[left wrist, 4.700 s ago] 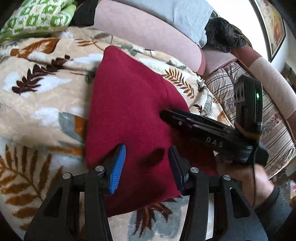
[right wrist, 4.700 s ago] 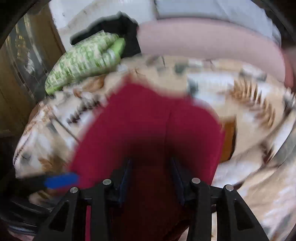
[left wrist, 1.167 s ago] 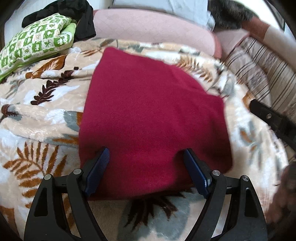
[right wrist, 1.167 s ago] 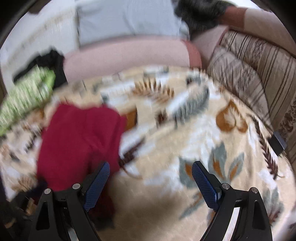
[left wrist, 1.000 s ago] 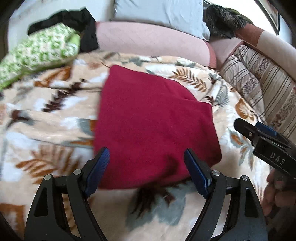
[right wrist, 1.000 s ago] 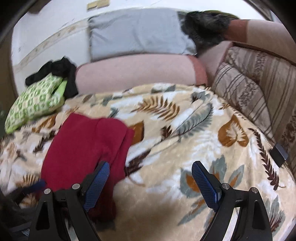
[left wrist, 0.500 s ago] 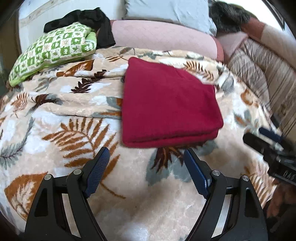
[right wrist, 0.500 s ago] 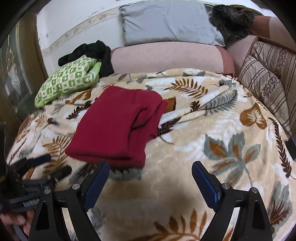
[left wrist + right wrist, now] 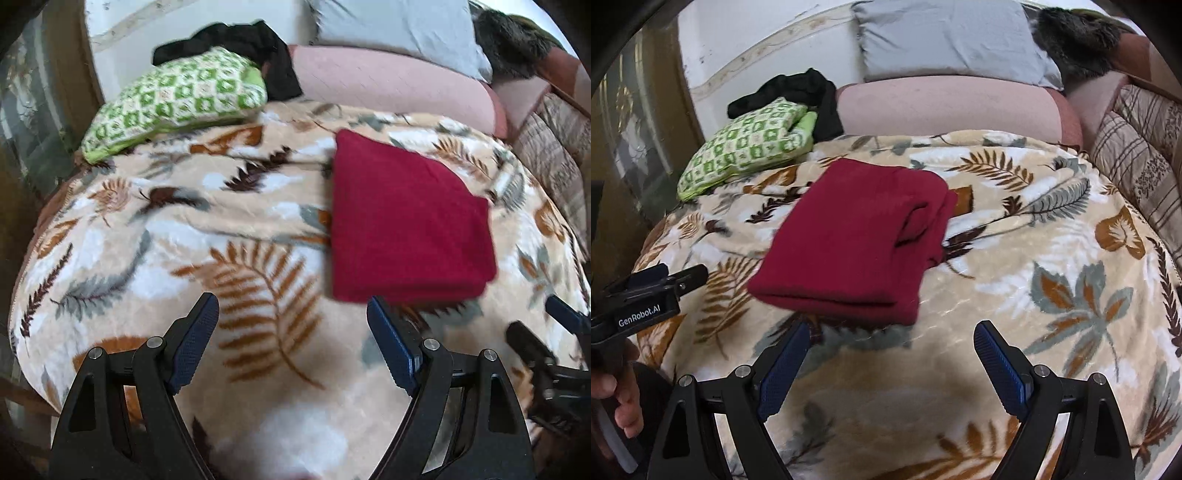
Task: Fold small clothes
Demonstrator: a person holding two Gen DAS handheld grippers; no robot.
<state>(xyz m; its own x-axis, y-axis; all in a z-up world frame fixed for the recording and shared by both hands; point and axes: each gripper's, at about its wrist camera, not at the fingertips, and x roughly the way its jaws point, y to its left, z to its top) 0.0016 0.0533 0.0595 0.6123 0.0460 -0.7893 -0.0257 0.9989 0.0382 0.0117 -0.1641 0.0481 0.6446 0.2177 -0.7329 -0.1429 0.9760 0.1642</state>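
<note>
Lying folded on blanket (image 9: 1015,302), red garment (image 9: 857,240); both grippers spread, clear.

Bed: leaf-print blanket (image 9: 1015,266) covering it.
Centre: folded red garment (image 9: 857,240) lying flat.
Far left: green patterned cushion (image 9: 746,147) resting by black clothing (image 9: 798,92).

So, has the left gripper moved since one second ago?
Yes. The left gripper has drawn back from the red cloth, which now lies clear beyond its open fingers.
</note>
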